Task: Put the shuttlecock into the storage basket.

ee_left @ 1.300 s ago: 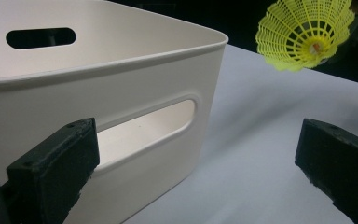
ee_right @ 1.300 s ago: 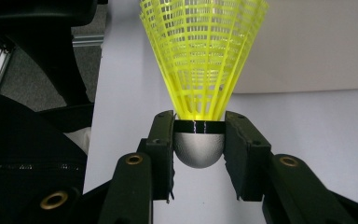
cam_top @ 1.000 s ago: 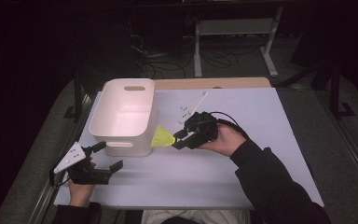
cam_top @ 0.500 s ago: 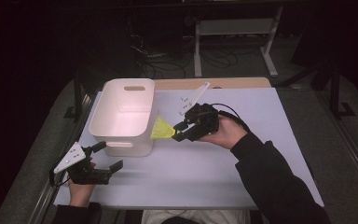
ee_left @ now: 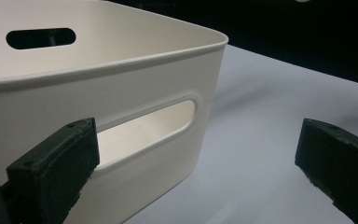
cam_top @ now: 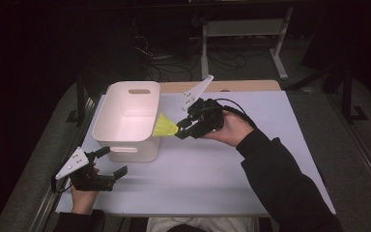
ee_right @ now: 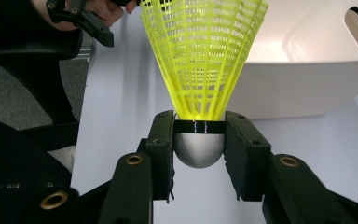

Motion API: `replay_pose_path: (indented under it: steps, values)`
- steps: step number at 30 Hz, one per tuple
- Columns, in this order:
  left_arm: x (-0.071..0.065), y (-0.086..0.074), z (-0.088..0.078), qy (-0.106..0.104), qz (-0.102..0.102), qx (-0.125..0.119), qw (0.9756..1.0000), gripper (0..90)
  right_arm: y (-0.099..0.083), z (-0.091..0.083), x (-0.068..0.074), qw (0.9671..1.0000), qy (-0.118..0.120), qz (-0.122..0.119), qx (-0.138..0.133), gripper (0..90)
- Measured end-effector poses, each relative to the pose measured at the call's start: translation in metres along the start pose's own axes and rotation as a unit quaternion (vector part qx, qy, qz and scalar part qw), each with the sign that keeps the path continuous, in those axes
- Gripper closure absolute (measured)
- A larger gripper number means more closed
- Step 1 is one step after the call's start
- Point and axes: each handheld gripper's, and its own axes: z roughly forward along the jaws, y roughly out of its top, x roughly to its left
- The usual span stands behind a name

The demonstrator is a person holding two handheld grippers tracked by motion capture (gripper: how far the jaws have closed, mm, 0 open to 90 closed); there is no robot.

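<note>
right jaws: pinching the grey cork of the yellow shuttlecock (ee_right: 200,79); skirt points at the white bin (cam_top: 128,121), just beside its right rim.
risk: the round cork could slip from the 2 pads; releasing short of the rim drops it on the table (cam_top: 212,179).
right gripper (cam_top: 179,132): raised, tilted toward the bin.
left gripper (cam_top: 110,163): jaws spread, empty, low near the bin's front handle slot.
</note>
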Motion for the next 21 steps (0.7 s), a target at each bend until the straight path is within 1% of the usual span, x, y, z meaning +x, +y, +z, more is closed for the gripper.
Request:
replay_pose_path:
  steps: [15, 21]
  values:
    - [0.0, 0.0, 0.0, -0.001, -0.001, -0.001, 1.0, 0.0, 0.022, -0.003, -0.004, 0.9999, -0.001, -0.013, 0.002, 63.0]
    - [0.0, 0.0, 0.0, -0.001, -0.003, 0.0, 1.0, 0.0, 0.029, -0.002, -0.008, 0.9999, -0.002, -0.014, 0.005, 62.9]
